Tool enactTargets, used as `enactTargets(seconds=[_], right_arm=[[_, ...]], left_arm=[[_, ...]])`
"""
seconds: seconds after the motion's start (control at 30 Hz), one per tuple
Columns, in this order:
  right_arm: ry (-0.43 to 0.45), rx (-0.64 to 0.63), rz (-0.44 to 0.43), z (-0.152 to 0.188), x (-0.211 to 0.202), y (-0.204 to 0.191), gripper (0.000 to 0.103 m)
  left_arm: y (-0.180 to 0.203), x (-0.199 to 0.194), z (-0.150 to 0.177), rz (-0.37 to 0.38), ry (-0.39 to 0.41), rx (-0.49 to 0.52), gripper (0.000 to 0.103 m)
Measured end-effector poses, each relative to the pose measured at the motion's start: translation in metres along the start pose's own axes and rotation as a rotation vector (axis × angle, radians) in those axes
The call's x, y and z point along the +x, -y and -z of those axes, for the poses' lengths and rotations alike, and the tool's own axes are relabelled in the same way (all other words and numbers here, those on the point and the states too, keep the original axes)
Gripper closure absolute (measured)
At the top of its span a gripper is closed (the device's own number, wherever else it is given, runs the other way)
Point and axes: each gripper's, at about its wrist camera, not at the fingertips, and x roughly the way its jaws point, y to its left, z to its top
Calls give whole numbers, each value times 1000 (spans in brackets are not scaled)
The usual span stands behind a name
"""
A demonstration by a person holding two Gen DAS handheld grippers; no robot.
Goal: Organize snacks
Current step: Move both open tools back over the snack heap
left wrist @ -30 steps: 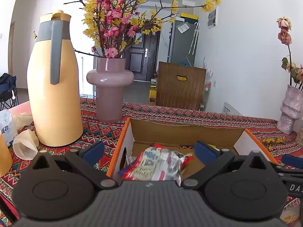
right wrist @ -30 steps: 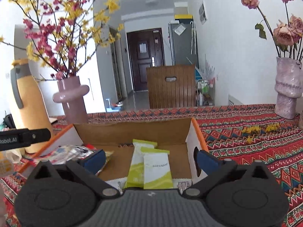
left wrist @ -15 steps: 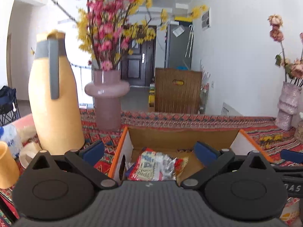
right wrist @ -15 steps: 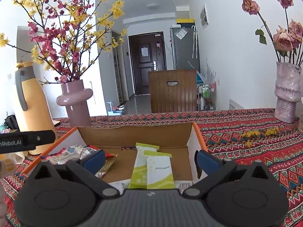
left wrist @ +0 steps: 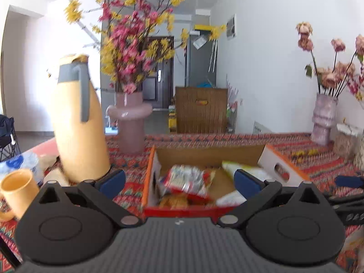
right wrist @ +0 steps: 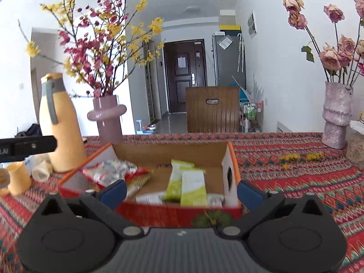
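Use the box [right wrist: 173, 152] as your marker, and look from its left side to its right. To the left of the box stand a yellow cup [left wrist: 17, 187] and a tall yellow jug [left wrist: 78, 122], with a pink vase [left wrist: 130, 122] just behind the box's left corner. Keep clear of these, because the jug and vase look easy to tip. Your left gripper [left wrist: 179, 179] sits in front of the box's left half, with its fingers spread wide and nothing between them. Inside the box on the left lies a shiny red and silver snack bag [left wrist: 185, 179], a bit crumpled, with an orange snack partly under it. Inside the box on the right lie two green packets [right wrist: 186, 184], side by side and flat, close to the right wall. Your right gripper [right wrist: 180, 192] sits in front of the box's right half, fingers also spread wide and empty. It looks like these snacks are already in the box, so your job now is probably to find any snack not yet put away. Lift both grippers up and back slowly so you do not bump the front wall of the box. The left view is blurry, so slow down. When you pick up a bag, pinch it gently near the middle so it does not crush.
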Motion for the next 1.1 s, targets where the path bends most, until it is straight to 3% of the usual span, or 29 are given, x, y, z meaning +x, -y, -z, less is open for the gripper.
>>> enactTargets(seconds=[0.2,0.4,1.1], right_arm=[[-52,17,14,29,-12,9,0],[-100,73,35,54,3,19,0],[-189,41,39,62,21,13,0]], left_arm=[[-15,3,32,-30,-67,-10,0],[-22,19,61,-51,-87,-21,0],[-33,26,63,-17,-140,-91,0]])
